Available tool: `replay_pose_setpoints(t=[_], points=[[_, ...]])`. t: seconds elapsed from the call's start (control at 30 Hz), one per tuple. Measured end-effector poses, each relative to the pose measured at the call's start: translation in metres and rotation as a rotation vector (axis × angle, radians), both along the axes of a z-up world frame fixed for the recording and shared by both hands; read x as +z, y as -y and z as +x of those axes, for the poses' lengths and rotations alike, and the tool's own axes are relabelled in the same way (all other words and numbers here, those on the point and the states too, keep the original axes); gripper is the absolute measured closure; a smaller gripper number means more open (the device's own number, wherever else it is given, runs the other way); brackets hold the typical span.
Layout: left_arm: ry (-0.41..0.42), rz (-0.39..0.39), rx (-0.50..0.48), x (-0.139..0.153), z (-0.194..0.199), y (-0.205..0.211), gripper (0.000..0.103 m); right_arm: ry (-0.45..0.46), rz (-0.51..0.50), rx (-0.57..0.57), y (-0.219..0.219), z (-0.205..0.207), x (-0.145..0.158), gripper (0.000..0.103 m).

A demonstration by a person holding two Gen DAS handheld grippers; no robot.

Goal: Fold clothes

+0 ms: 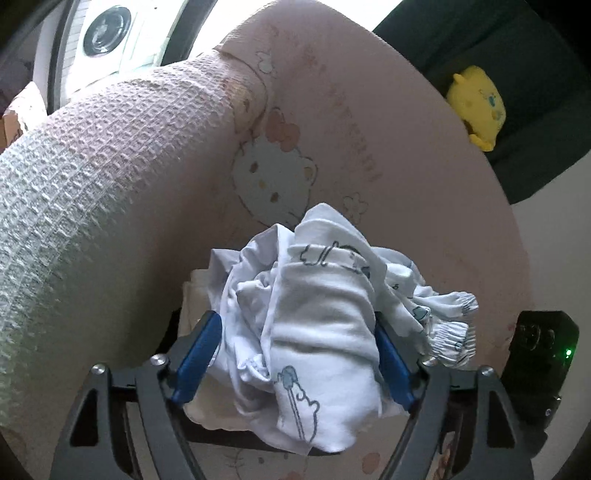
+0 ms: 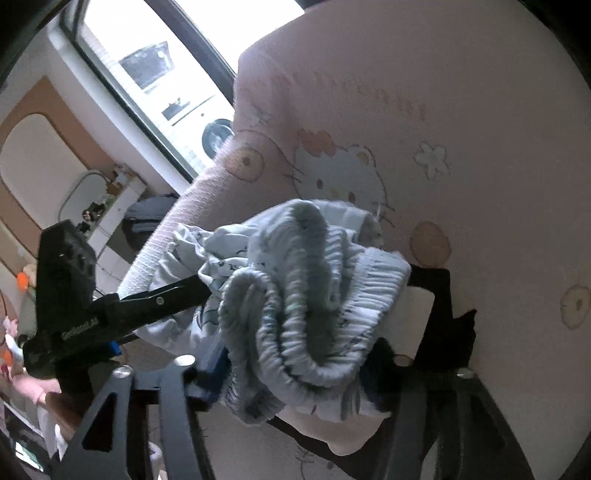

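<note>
Baby garment (image 1: pixel 314 314), white with pale blue cartoon prints and gathered elastic cuffs, is bunched in a loose wad held up between the two claws, just above a pink bed sheet (image 1: pixel 424 166) printed with cartoon cats. In the left wrist view the left claw (image 1: pixel 297 319) stands wide, its blue pads lying against the two flanks of the wad, so it seems to be pinching the bundle loosely. In the right wrist view the ribbed waistband is heaped over the right claw (image 2: pixel 295 354) and hides most of its pads, so it cannot be told whether that claw is gripping or only carrying the cloth. Both claws hold the same wad close together, probably to lift it clear before it is spread flat. Beyond the garment the sheet lies smooth and bare, giving ample room to lay it out. To the left a thick waffle-weave blanket (image 1: pixel 92 184) forms a raised ridge that bounds that side. Farther right, past the sheet's edge, sits a yellow plush toy (image 1: pixel 476 107). Farthest off is a bright window (image 1: pixel 107 31).
</note>
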State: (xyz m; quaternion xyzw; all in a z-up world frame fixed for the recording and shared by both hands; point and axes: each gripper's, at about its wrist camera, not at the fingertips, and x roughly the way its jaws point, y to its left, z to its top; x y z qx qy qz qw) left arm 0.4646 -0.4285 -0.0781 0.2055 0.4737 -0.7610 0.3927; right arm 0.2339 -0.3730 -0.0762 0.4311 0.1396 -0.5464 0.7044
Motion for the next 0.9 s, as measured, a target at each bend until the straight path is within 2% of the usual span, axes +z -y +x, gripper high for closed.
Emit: replay_pose_setpoints(t=[0.07,0.13,0.3,0.5,0.6,0.7,0.77,0.9], points=[[-0.020,-0.024,0.021,0.008,0.004,-0.005,0.024,-0.019,-0.059,-0.031,-0.011,-0.005,0.008,0.026],[-0.013,-0.095,0.055,0.020,0.008,-0.015,0.024,-0.038,-0.093,-0.057,-0.020,-0.010,0.014,0.025],[0.138,-0.240,0.127,0.044,0.007,-0.035,0.024,-0.050,-0.116,-0.107,-0.031,-0.020,0.029,0.019],[0.184,-0.348,0.164,0.065,0.010,-0.068,0.024,-0.113,-0.126,-0.115,-0.054,-0.013,0.051,0.019],[0.188,-0.405,0.176,0.075,0.010,-0.094,0.024,-0.147,-0.103,-0.114,-0.071,-0.007,0.060,0.019],[0.228,-0.472,0.177,0.083,0.009,-0.127,0.023,-0.200,-0.085,-0.122,-0.095,-0.002,0.069,0.019],[0.256,-0.515,0.178,0.089,0.009,-0.149,0.023,-0.240,-0.103,-0.116,-0.116,0.004,0.077,0.019],[0.295,-0.550,0.206,0.097,0.010,-0.188,0.024,-0.327,-0.153,-0.086,-0.160,0.021,0.095,0.019]])
